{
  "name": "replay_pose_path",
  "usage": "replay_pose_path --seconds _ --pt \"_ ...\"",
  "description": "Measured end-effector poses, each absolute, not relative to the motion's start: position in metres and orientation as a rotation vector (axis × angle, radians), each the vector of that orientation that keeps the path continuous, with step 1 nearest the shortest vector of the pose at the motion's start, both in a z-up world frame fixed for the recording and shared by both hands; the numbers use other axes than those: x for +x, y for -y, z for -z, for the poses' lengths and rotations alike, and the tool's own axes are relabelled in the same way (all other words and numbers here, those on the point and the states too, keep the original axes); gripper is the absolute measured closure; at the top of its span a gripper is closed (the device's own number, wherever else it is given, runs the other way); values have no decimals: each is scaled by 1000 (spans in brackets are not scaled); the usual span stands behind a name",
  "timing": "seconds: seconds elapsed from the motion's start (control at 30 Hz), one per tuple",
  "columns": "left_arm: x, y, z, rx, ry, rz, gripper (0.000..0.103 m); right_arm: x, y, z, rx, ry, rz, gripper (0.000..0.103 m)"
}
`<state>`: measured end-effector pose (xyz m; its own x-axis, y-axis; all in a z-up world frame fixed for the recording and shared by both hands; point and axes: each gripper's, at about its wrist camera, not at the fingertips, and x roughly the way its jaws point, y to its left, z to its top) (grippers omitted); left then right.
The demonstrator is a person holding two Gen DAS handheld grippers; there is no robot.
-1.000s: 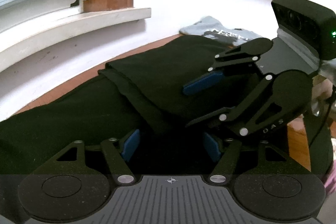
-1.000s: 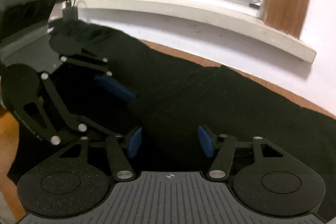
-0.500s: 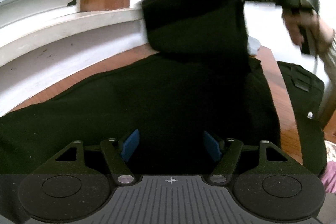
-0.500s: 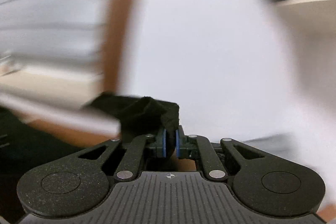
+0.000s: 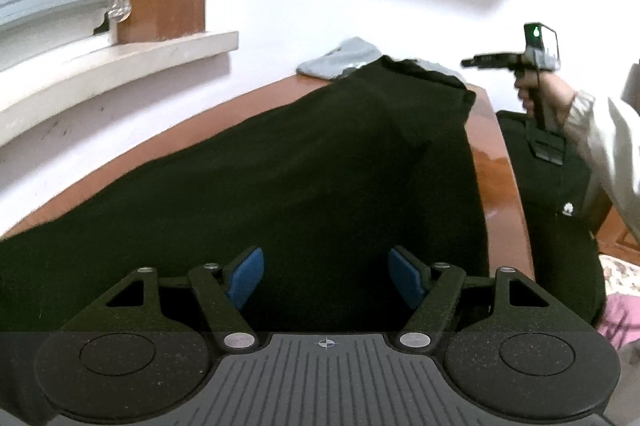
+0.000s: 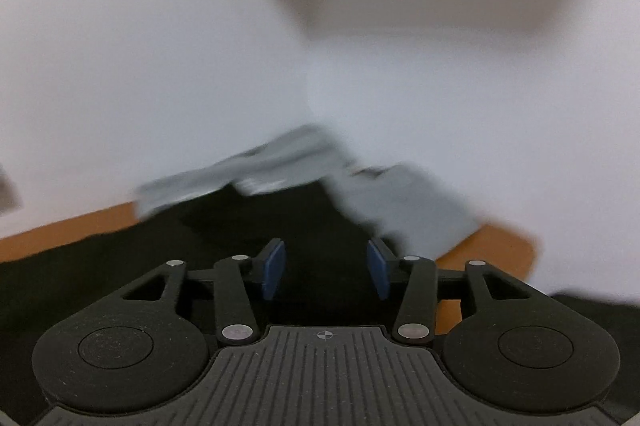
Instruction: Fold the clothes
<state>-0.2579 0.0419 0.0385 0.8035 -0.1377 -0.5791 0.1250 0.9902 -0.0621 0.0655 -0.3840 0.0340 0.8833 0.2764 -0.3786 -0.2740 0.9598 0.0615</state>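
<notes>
My left gripper (image 5: 326,276) stands wide open, its blue pads (image 5: 245,276) clear of anything, low over the black fabric garment (image 5: 280,178) that lies spread across the brown wooden table (image 5: 486,162). My right gripper (image 6: 326,268) is opening, blue pads (image 6: 274,268) apart with nothing pressed between them, above the same dark cloth; the left camera shows it held up off the table's far corner in my right hand (image 5: 540,94). A crumpled grey garment (image 6: 288,162) lies beyond, against the white wall (image 6: 120,66).
</notes>
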Motion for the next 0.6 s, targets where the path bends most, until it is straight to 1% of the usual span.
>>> replay_pose_path --seconds 0.07,0.13,0.3,0.37,0.4,0.43,0.47,0.53,0.6 --pt "-249 -38 -41 -10 -621 144 29 54 370 -22 43 -407 -399 46" --pt "-240 -33 -44 -3 -613 146 29 42 349 -15 39 -419 -495 43" --pt "-220 -11 -49 1 -588 162 30 19 300 -5 4 -461 -681 42" --pt "-216 2 -49 5 -582 165 37 16 284 -2 -28 -478 -713 42" --pt "-214 8 -48 2 -579 164 44 15 279 0 -50 -486 -716 42" --pt "-212 15 -47 0 -574 169 62 14 274 3 -72 -493 -719 42" --pt "-211 21 -46 2 -575 178 74 17 269 4 -97 -494 -706 42" --pt "-209 33 -43 6 -578 199 78 24 261 7 -146 -495 -678 42" --pt "-205 47 -42 21 -586 230 78 26 259 7 -146 -521 -684 42"
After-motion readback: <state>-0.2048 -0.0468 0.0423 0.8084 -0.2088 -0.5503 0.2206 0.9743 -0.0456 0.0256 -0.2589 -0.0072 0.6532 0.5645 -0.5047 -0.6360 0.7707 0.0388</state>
